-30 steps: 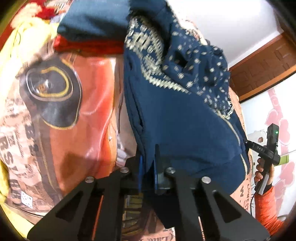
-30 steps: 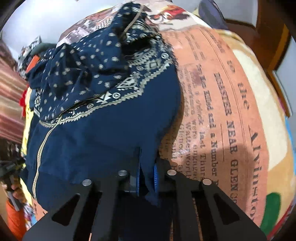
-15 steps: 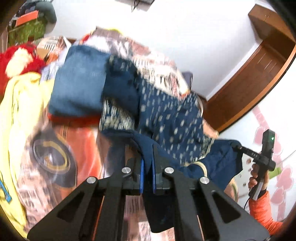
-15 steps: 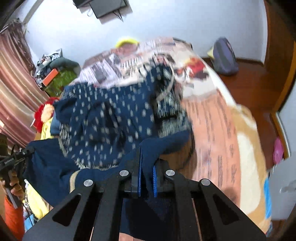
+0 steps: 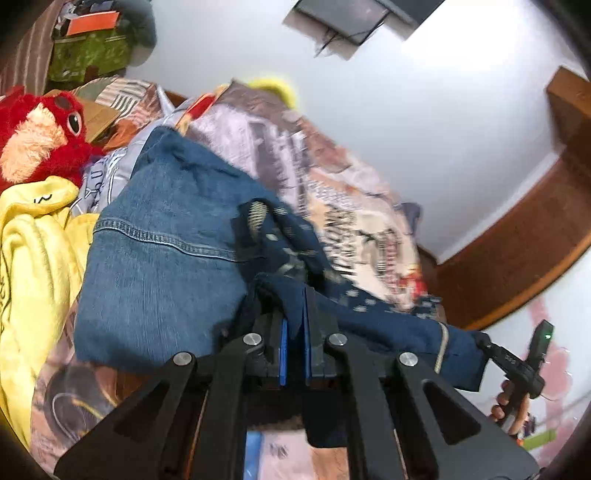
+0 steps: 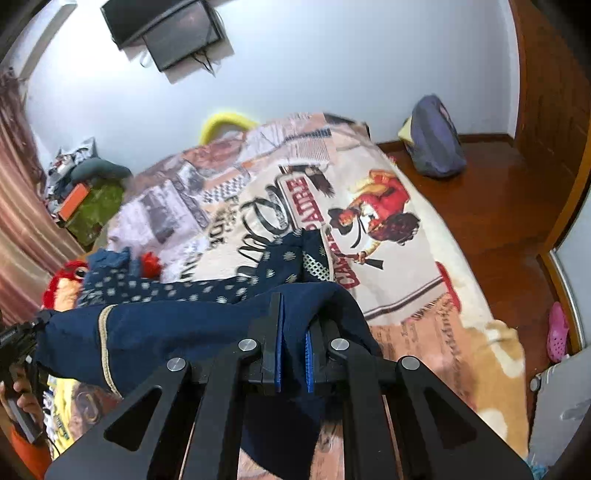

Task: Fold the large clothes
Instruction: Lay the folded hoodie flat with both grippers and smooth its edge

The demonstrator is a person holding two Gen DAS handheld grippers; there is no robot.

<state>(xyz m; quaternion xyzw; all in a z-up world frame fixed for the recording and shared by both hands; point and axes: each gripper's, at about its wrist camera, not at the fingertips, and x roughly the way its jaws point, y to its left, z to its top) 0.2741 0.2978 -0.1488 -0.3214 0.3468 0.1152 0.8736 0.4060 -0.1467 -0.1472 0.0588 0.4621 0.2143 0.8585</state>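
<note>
The left gripper (image 5: 294, 325), a black two-finger tool with blue pads, was clamped on an edge of the navy-blue garment with pale dotted print and gold trim (image 5: 388, 325); cloth filled the narrow gap between its pads. To its left in that view lay a crumpled yellow fabric (image 5: 33, 258), a red plush toy with a pale snout (image 5: 40, 140) and a folded blue denim piece (image 5: 162, 266), the last resting on the printed bed blanket (image 5: 332, 192). The garment hung stretched between the two tools, raised above the blanket, its patterned part trailing down onto the bed. The right gripper (image 6: 293, 332), of the same black build, was likewise closed on another edge of the garment, with dark cloth draped over and between its fingers (image 6: 273, 328). In the right wrist view a wall-mounted dark screen (image 6: 166, 29) hung above the bed, a grey-purple bag (image 6: 436, 140) sat on the wooden floor beyond it, and a pink slipper (image 6: 557, 328) lay at far right.
</note>
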